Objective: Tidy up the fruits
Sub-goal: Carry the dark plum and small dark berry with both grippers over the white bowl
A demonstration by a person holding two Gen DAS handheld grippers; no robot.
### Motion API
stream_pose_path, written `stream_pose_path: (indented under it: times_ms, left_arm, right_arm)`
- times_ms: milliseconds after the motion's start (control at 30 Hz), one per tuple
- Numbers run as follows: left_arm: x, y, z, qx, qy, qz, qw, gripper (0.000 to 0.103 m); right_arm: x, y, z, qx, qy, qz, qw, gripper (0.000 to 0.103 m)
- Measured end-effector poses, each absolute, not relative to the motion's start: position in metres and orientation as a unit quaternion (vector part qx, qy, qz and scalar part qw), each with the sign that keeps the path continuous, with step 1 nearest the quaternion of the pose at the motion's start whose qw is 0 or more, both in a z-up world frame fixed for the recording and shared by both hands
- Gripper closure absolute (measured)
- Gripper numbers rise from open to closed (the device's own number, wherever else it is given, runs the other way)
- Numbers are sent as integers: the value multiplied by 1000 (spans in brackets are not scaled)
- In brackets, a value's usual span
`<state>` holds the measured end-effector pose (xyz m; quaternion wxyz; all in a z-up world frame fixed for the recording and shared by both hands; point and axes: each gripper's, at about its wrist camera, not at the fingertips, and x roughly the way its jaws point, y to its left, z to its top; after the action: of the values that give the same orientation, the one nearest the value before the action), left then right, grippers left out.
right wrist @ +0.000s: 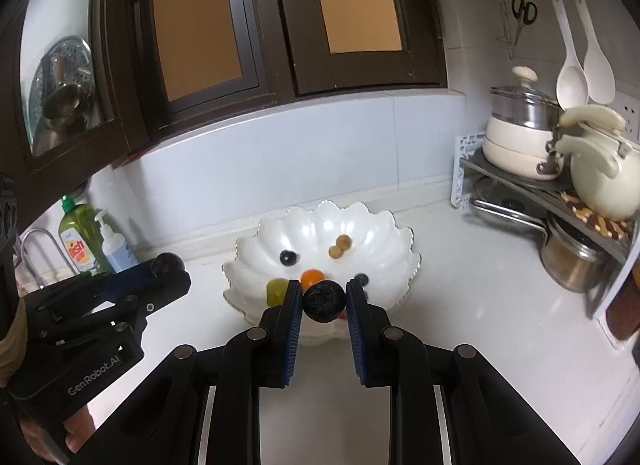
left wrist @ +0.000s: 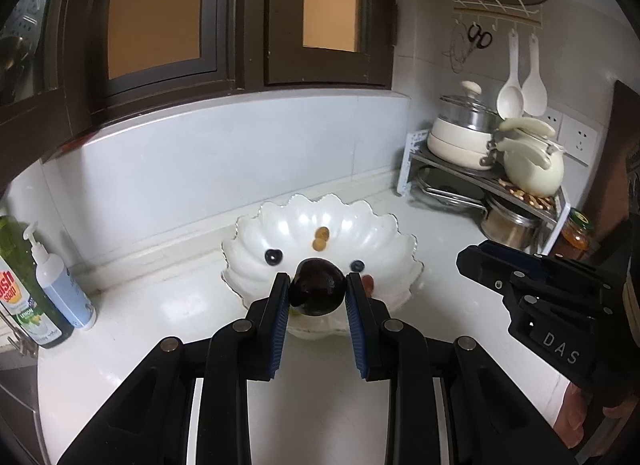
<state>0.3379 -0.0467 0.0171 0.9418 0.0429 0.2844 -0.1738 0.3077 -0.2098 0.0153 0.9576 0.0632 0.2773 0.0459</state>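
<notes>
A white scalloped bowl (left wrist: 256, 253) stands on the white counter; it also shows in the right wrist view (right wrist: 248, 261). In it lie two tan fruits (left wrist: 321, 239), a dark berry (left wrist: 273, 256) and a small blueberry (left wrist: 357, 265). The right wrist view adds an orange fruit (right wrist: 312, 276) and a green fruit (right wrist: 275, 290). My left gripper (left wrist: 318, 291) is shut on a dark plum (left wrist: 318, 292) over the bowl's near rim. My right gripper (right wrist: 323, 301) is shut on a dark wrinkled fruit (right wrist: 323, 300) above the bowl's near side.
Soap bottles (left wrist: 44, 285) stand at the left by the sink. A rack with pots and a cream kettle (left wrist: 532, 169) fills the back right corner. A jar (left wrist: 576, 235) stands beside it. Dark window frames rise behind the counter.
</notes>
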Motion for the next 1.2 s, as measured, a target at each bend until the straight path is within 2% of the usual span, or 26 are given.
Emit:
stream_pose_path:
  times_ms: [667, 1200]
  left_arm:
    - [396, -62, 32, 50, 297, -172, 938, 75]
    - [465, -73, 17, 60, 350, -159, 921, 75]
  right_arm:
    - [376, -209, 31, 70, 289, 48, 954, 79]
    - [450, -209, 14, 54, 355, 47, 932, 79]
